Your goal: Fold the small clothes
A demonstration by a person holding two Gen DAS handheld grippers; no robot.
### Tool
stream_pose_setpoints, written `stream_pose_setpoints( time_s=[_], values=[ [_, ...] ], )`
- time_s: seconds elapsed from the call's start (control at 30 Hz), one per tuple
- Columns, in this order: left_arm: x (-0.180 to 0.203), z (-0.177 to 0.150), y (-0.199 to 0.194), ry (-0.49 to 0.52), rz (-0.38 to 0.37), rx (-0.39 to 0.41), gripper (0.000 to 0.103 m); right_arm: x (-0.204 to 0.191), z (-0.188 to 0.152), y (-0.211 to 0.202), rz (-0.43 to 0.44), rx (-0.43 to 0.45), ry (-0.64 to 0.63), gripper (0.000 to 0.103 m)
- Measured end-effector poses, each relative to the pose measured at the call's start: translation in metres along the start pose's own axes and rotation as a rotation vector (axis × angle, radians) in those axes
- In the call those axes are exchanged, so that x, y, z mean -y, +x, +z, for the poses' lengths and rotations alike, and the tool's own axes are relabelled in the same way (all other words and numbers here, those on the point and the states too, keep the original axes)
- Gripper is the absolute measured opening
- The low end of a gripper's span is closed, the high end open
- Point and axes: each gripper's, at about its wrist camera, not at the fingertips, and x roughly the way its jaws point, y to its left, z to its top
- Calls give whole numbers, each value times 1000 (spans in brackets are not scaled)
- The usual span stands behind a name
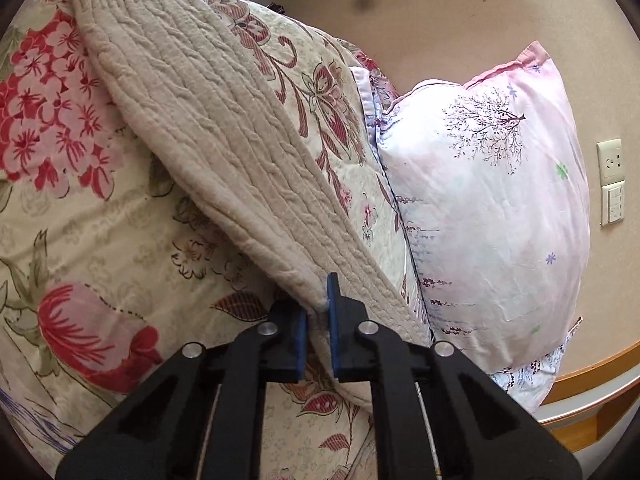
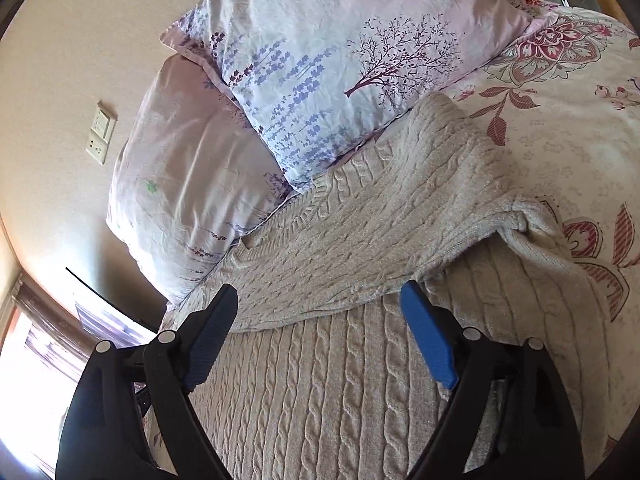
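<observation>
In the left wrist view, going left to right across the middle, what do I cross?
Floral quilt → cream cable-knit sweater, its lower edge pinched in the left gripper → a strip of the quilt again → pink tree-print pillow → beige wall with the socket plate.

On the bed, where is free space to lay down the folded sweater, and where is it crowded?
Free patch: the flowered quilt right of the beige cable-knit sweater, below the lavender-print pillow. A second patch in the left wrist view: quilt left of the lifted sweater edge. Crowded: the wall side, where two pillows overlap and touch the sweater. Left tongs grip the sweater; right tongs are open.
</observation>
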Motion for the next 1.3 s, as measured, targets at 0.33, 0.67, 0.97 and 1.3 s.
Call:
stream_pose_setpoints(
  time_s=[0.33, 0.67, 0.97, 1.3],
  values=[
    [119, -59, -4, 209, -346, -59, 7, 5, 0, -5, 50, 27, 31, 85],
    [159, -212, 95, 346, -321, -420, 8, 7, 0, -7, 65, 38, 37, 85],
    [124, -186, 84, 181, -268, -373, 39, 8, 1, -10, 84, 48, 48, 85],
    [88, -118, 61, 7, -233, -212, 33, 8, -2, -12, 99, 60, 59, 85]
  ],
)
